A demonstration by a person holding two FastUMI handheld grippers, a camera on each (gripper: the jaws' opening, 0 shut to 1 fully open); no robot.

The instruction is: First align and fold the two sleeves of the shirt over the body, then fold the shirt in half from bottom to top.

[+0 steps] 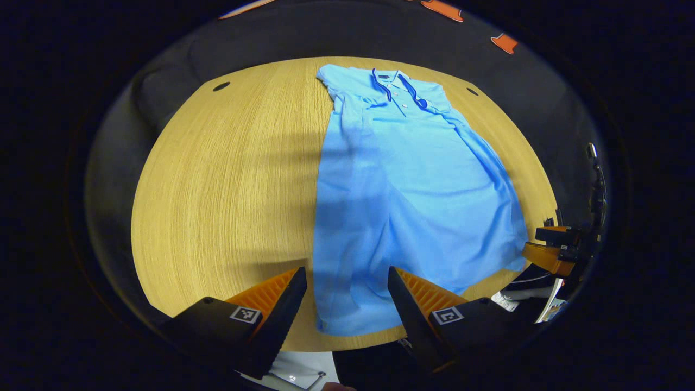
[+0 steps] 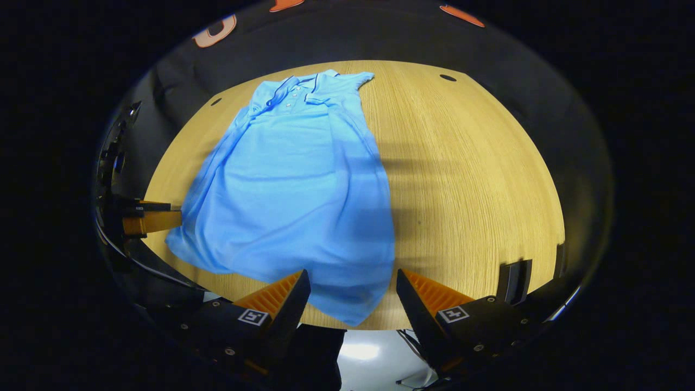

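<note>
Right in front of my left camera, the left gripper (image 1: 347,296) has its two fingers spread wide apart, and they hold nothing. Between those fingers I see the bottom hem of the blue shirt (image 1: 402,190). The hem lies near the front edge of the desk (image 1: 228,179), and I cannot tell if the fingers touch the cloth or hang just above it.

From my fingers the shirt runs straight ahead, away from me. Its collar (image 1: 392,87) with the dark trim and little buttons sits at the far end. Both sleeves are already folded in over the body, so the shirt looks like a long strip, wrinkled at the folds. Bare desk spreads out past my left finger. Off past my right finger, near the shirt's lower corner, I see the right gripper (image 1: 554,247).

In the right gripper view, the right gripper (image 2: 353,296) also has its fingers spread wide and holds nothing. The shirt's (image 2: 293,184) other bottom corner lies between them, pointing at the desk (image 2: 472,174) edge. The collar (image 2: 296,89) is far ahead. Bare desk lies past my right finger. Out past my left finger, beside the shirt's edge, is the left gripper (image 2: 146,217).
</note>
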